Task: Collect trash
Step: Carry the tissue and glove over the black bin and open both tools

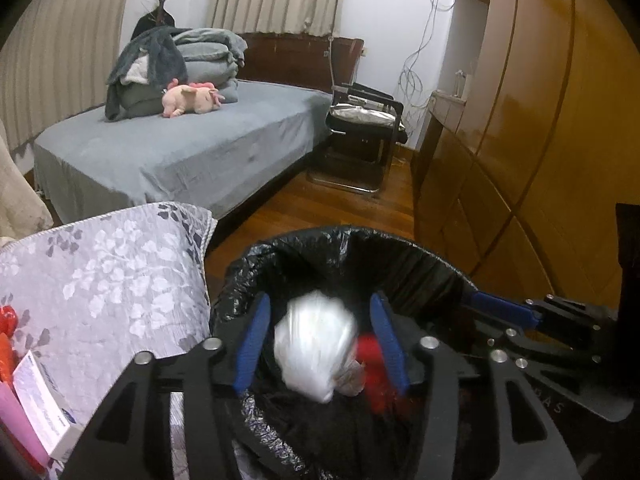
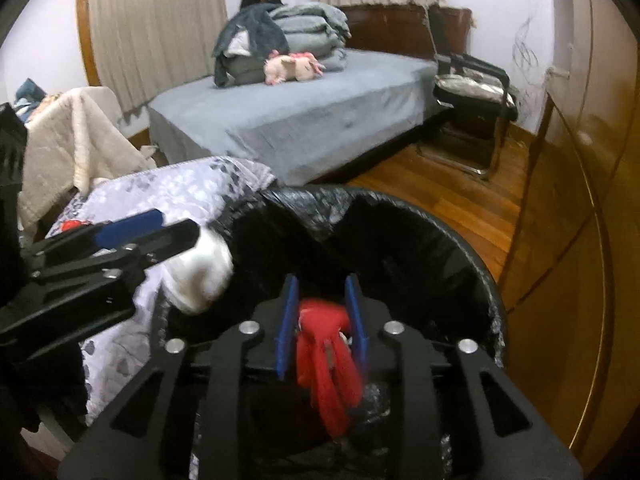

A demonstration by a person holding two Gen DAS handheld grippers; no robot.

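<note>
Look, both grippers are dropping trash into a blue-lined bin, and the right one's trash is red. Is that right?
Almost. The bin has a black liner, not blue, as the right wrist view shows. The right gripper does have red trash between its fingers.

Bin [image 1: 420, 256] sits on the floor directly under both grippers. Left gripper [image 1: 316, 344] over the bin's left half, clear plastic bag [image 1: 314, 350] between its fingers. Right gripper [image 2: 322, 326] just right of it, red bag [image 2: 328, 364] between its fingers. Patterned cloth surface [image 1: 104, 280] left of the bin. Bed [image 1: 180, 152] behind, plush toy [image 1: 192, 100] on it, chair [image 1: 364, 136] to its right. Wardrobe [image 1: 540, 120] along the right side.
</note>
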